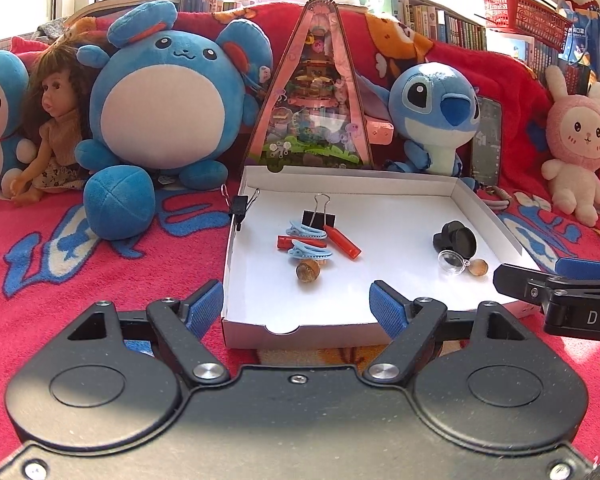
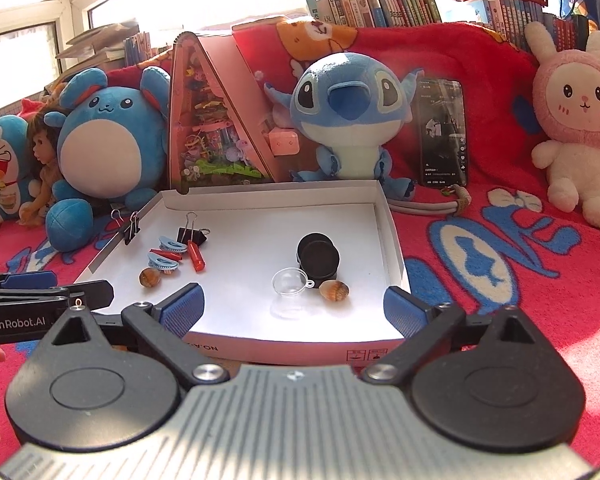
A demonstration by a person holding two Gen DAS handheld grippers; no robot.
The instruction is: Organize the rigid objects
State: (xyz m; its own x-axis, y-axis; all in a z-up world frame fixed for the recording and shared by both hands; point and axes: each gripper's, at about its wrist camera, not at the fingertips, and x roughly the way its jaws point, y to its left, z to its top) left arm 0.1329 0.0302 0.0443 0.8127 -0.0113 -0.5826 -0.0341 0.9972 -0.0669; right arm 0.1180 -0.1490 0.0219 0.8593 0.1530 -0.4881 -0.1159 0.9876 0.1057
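Observation:
A shallow white box point(image 1: 480, 208) lies on the red blanket. Its left side holds a black binder clip point(image 1: 319, 216), two light blue hair clips point(image 1: 306, 232), red plastic pieces point(image 1: 342, 242) and a brown acorn point(image 1: 308, 271). On its right are black round caps point(image 2: 318, 258), a clear half dome point(image 2: 290, 282) and a second acorn point(image 2: 334, 291). Another binder clip point(image 1: 240, 206) grips the left wall. My left gripper point(image 1: 298, 306) hangs open at the box's near edge, holding nothing. My right gripper point(image 2: 293, 308) stands wide open before the near right part, also holding nothing.
Behind the box stand a pink triangular toy case point(image 1: 316, 92), a round blue plush point(image 1: 168, 104), a blue alien plush point(image 2: 348, 112), a doll point(image 1: 56, 120), a phone point(image 2: 444, 132) and a pink rabbit plush point(image 2: 572, 120). Books and a red basket point(image 1: 524, 12) line the back.

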